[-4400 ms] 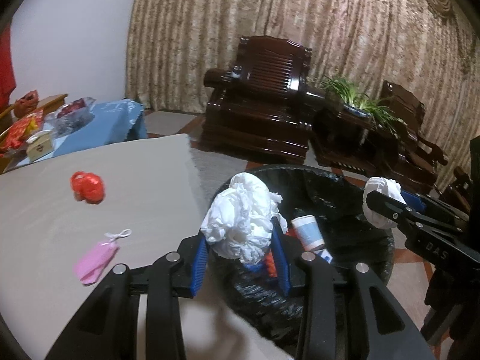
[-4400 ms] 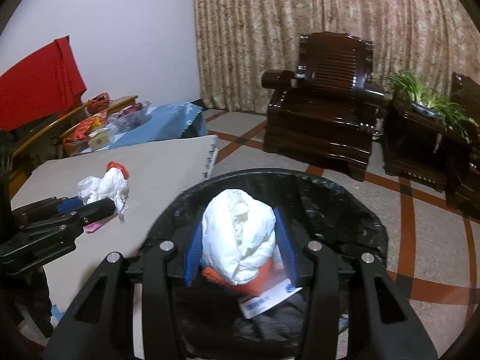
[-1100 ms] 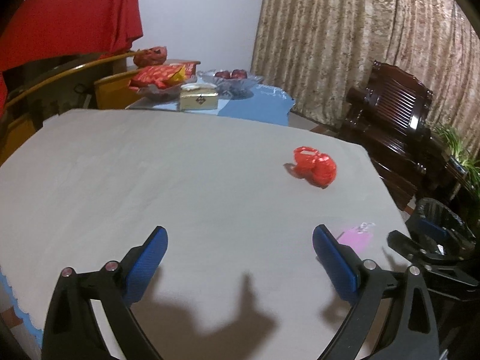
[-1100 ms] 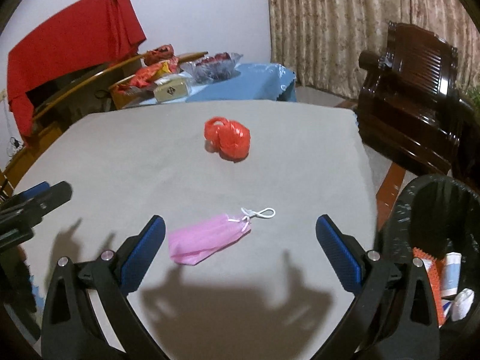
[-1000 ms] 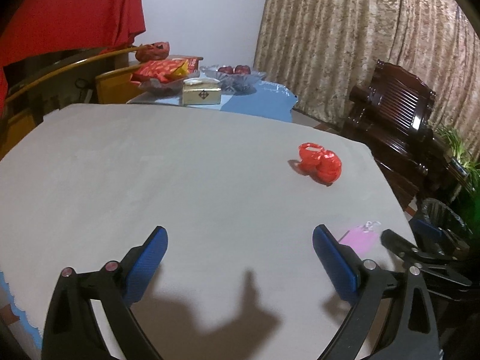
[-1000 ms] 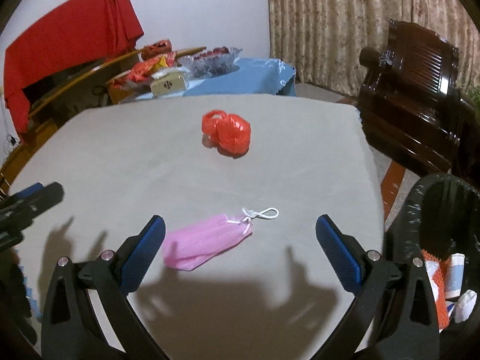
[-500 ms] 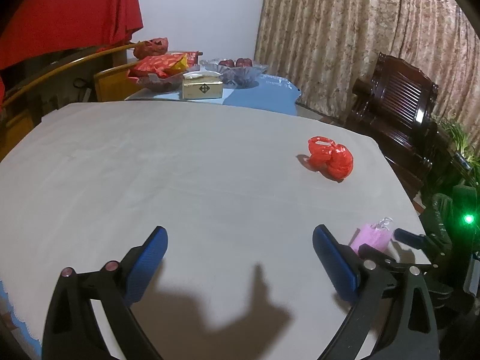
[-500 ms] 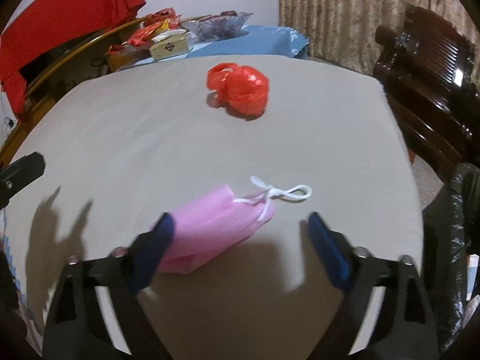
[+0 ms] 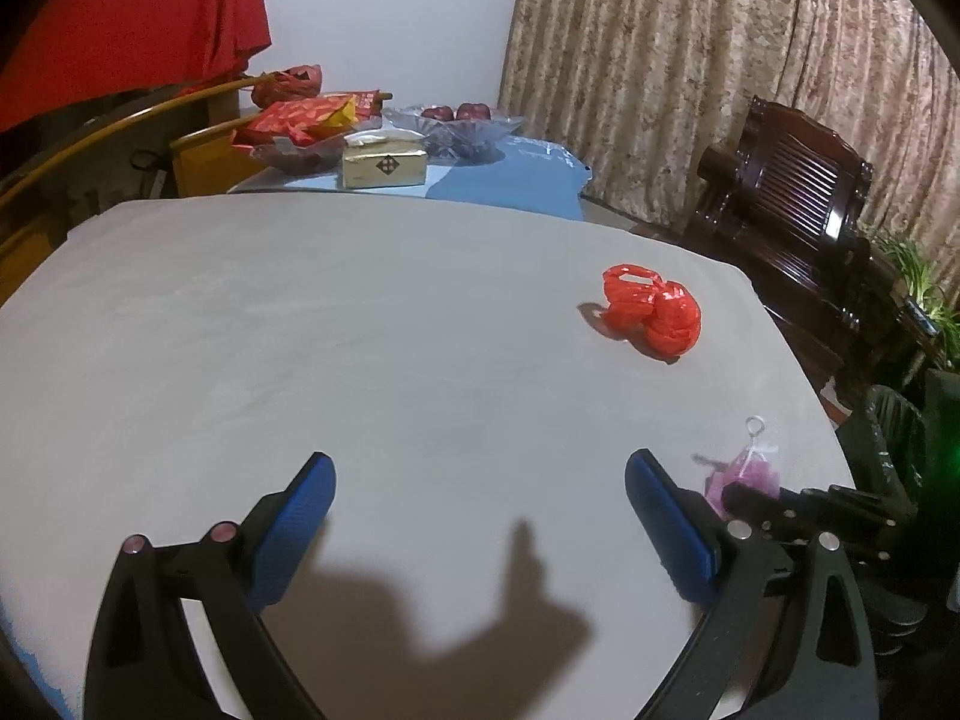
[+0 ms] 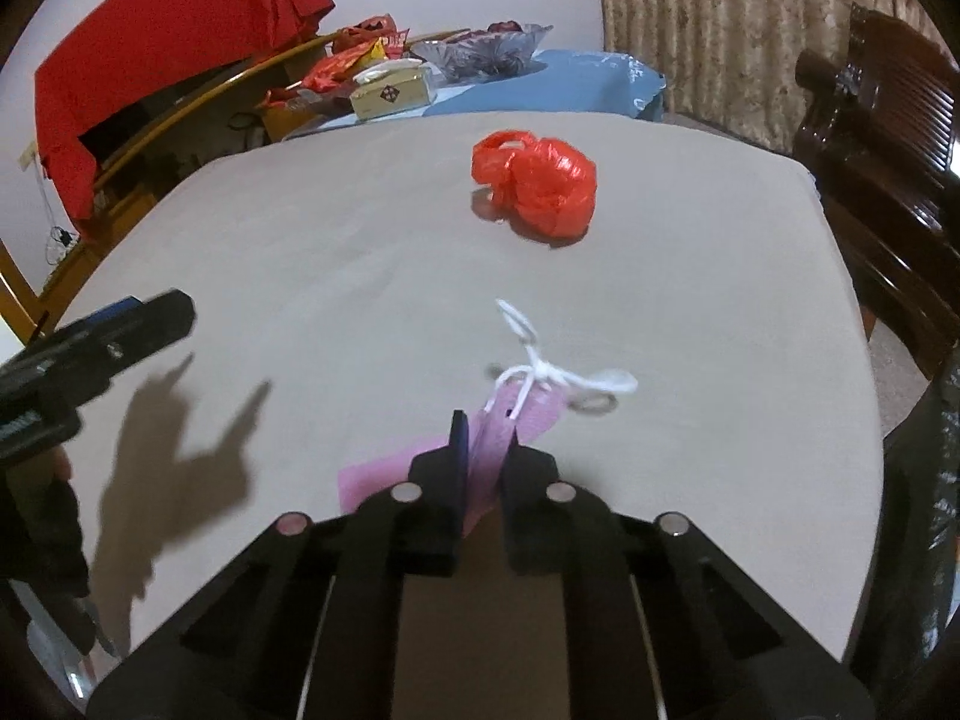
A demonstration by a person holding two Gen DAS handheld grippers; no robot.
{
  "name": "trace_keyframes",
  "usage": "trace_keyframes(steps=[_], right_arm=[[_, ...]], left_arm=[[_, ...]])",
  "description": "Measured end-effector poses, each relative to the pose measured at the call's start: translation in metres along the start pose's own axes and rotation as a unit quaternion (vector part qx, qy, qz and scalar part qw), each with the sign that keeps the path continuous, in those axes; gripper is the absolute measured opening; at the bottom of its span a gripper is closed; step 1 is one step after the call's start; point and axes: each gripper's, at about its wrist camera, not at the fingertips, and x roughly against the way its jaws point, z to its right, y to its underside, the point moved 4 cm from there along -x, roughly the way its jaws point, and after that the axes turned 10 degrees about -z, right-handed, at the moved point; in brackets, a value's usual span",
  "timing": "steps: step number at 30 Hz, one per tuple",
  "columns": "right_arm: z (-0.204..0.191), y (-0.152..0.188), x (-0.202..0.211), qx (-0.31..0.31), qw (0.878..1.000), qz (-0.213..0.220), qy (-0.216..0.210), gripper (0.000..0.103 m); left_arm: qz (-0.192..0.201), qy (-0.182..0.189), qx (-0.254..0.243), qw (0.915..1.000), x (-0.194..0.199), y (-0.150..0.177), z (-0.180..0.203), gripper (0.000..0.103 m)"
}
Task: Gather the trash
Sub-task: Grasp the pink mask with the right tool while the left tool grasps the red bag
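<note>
Grey table point(image 9: 360, 330) fills both views, curtains behind. Right gripper point(image 10: 485, 450) at lower centre of right wrist view, tongs clamped on pink face mask point(image 10: 504, 420), white ear loops point(image 10: 540, 360) trailing forward. Red plastic bag point(image 10: 537, 183) sits crumpled on table, upper centre, well apart from mask. Left gripper point(image 9: 480, 504) at bottom of left wrist view, tongs wide apart over bare tabletop, holding nothing. Black bin point(image 10: 924, 540) at right edge.

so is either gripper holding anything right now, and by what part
The right gripper is shut on the pink face mask, pinching its folded body just behind the white ear loops. The left gripper is open and holds nothing.
</note>
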Motion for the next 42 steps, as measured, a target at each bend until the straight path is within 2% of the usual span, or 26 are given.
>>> trace_keyframes(steps=[6,12,19,26,36,38,40,41,42], right_arm=[[0.022,-0.023,0.019,-0.013,1.000,0.025,0.010,0.006],[0.060,-0.058,0.030,-0.037,0.997,0.041,0.047,0.006],[0.102,-0.089,0.030,-0.065,0.994,0.045,0.074,0.006],[0.121,-0.091,0.022,-0.080,0.993,0.038,0.074,0.006],[0.132,-0.087,0.017,-0.098,0.993,0.035,0.064,0.006],[0.134,-0.087,0.018,-0.101,0.992,0.036,0.063,0.006],[0.135,-0.087,0.017,-0.105,0.992,0.036,0.062,0.006],[0.136,-0.086,0.018,-0.107,0.992,0.036,0.062,0.006],[0.137,-0.085,0.019,-0.108,0.992,0.036,0.061,0.006]], left_arm=[[0.002,0.010,-0.011,0.9999,-0.011,-0.018,0.014,0.094],[0.013,0.019,-0.034,0.9992,-0.027,-0.051,0.040,0.094],[0.004,0.033,-0.051,0.9981,-0.064,-0.086,0.074,0.094],[-0.019,0.037,-0.070,0.9967,-0.104,-0.099,0.102,0.095],[-0.048,0.056,-0.072,0.9947,-0.139,-0.100,0.123,0.095],[-0.058,0.076,-0.071,0.9929,-0.144,-0.098,0.128,0.088],[-0.069,0.099,-0.072,0.9900,-0.149,-0.096,0.133,0.068],[-0.070,0.102,-0.074,0.9896,-0.149,-0.095,0.135,0.062],[-0.069,0.105,-0.076,0.9892,-0.149,-0.095,0.137,0.050]])
